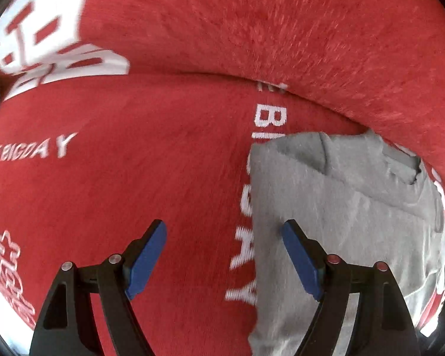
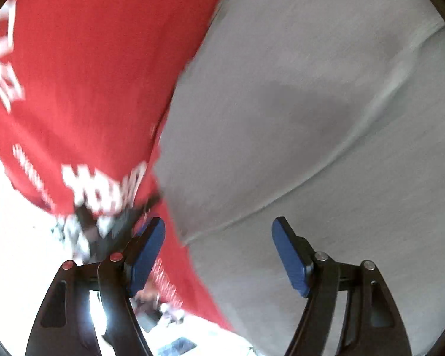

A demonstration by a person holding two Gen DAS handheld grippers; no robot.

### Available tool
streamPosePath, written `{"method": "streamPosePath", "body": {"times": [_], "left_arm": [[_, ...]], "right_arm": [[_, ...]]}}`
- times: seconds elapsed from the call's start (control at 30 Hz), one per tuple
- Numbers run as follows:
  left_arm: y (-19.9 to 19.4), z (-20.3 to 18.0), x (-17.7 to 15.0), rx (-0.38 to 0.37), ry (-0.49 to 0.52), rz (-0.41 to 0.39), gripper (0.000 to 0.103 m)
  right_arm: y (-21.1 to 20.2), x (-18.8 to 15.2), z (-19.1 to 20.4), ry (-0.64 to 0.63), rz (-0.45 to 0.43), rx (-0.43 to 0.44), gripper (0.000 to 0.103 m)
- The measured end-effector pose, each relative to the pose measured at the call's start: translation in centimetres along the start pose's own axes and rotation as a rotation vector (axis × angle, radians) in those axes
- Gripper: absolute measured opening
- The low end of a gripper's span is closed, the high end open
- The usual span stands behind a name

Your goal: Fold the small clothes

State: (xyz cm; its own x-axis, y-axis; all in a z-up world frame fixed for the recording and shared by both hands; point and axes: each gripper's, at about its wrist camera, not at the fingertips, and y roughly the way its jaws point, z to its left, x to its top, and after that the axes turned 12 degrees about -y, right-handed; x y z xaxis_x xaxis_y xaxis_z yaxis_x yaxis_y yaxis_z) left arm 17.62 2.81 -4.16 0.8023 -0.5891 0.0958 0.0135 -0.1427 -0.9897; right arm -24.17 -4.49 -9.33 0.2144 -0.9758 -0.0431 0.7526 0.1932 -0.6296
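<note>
A small grey garment (image 1: 347, 207) lies on a red cloth (image 1: 133, 178) printed with white letters. In the left wrist view it is at the right, with a folded part near its top. My left gripper (image 1: 224, 255) is open and empty, hovering over the garment's left edge; its right finger (image 1: 301, 261) is over the grey fabric. In the right wrist view the grey garment (image 2: 311, 103) fills the right side, with a seam across it. My right gripper (image 2: 218, 252) is open and empty, close above the garment's left edge where it meets the red cloth (image 2: 89, 74).
The red cloth has a fold ridge (image 1: 222, 77) across the back in the left wrist view. In the right wrist view its edge hangs over a bright white floor area (image 2: 14, 252) at the lower left, with dark blurred items (image 2: 98, 231) beyond.
</note>
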Motion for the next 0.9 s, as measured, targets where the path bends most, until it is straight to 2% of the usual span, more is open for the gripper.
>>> {"method": "streamPosePath", "body": {"times": [0.13, 0.17, 0.2, 0.23, 0.27, 0.3, 0.43, 0.47, 0.53, 0.6, 0.63, 0.67, 0.73, 0.8, 0.9], "left_arm": [[1.6, -0.4, 1.2, -0.008, -0.011, 0.059, 0.081], [1.8, -0.4, 1.4, -0.024, -0.023, 0.067, 0.073], [1.8, -0.3, 1.6, -0.065, -0.03, 0.07, 0.054], [1.7, -0.2, 1.8, -0.084, -0.028, 0.061, 0.042], [1.3, -0.4, 1.9, -0.105, -0.016, 0.055, 0.009], [1.0, -0.7, 2.1, -0.126, -0.003, 0.06, 0.006], [0.5, -0.2, 2.3, -0.09, 0.038, 0.012, 0.002], [0.9, 0.2, 2.4, -0.084, 0.032, 0.022, 0.002], [1.8, 1.1, 2.6, -0.072, 0.009, 0.048, 0.002], [1.5, 1.2, 2.6, -0.074, 0.005, 0.038, 0.002], [1.4, 1.1, 2.5, -0.069, 0.009, 0.037, 0.002], [1.2, 0.8, 2.5, -0.061, 0.015, 0.031, 0.002], [0.1, 0.1, 1.7, -0.047, 0.026, 0.008, 0.002], [-1.1, -0.3, 1.4, -0.049, 0.041, -0.035, 0.002], [-3.0, -1.2, 0.7, -0.063, 0.071, -0.081, 0.002]], "right_arm": [[4.3, -0.4, 1.1, 0.053, 0.007, 0.034, 0.078], [6.1, 0.5, 0.7, 0.069, 0.0, 0.036, 0.078], [6.7, 0.8, 0.7, 0.084, -0.017, 0.03, 0.077], [6.6, 1.2, 0.7, 0.094, -0.037, 0.031, 0.068], [6.8, 1.0, 0.8, 0.103, -0.043, 0.033, 0.029], [7.0, 0.8, 1.1, 0.109, -0.036, 0.04, 0.007], [8.6, 1.8, 2.8, 0.039, -0.026, 0.062, 0.006], [8.6, 1.7, 3.1, 0.023, -0.011, 0.061, 0.006], [9.5, 1.5, 2.5, 0.013, 0.041, 0.016, 0.008], [9.7, 1.4, 1.9, 0.026, 0.088, -0.017, 0.011], [9.1, 1.3, 1.8, 0.022, 0.093, -0.014, 0.015], [8.1, 1.3, 1.8, 0.004, 0.085, -0.015, 0.032], [3.9, 1.3, 1.3, -0.051, 0.024, -0.079, 0.054], [-1.4, 1.6, -0.5, -0.062, -0.084, -0.18, 0.055], [-7.6, 2.8, -4.5, 0.044, -0.231, -0.296, 0.055]]}}
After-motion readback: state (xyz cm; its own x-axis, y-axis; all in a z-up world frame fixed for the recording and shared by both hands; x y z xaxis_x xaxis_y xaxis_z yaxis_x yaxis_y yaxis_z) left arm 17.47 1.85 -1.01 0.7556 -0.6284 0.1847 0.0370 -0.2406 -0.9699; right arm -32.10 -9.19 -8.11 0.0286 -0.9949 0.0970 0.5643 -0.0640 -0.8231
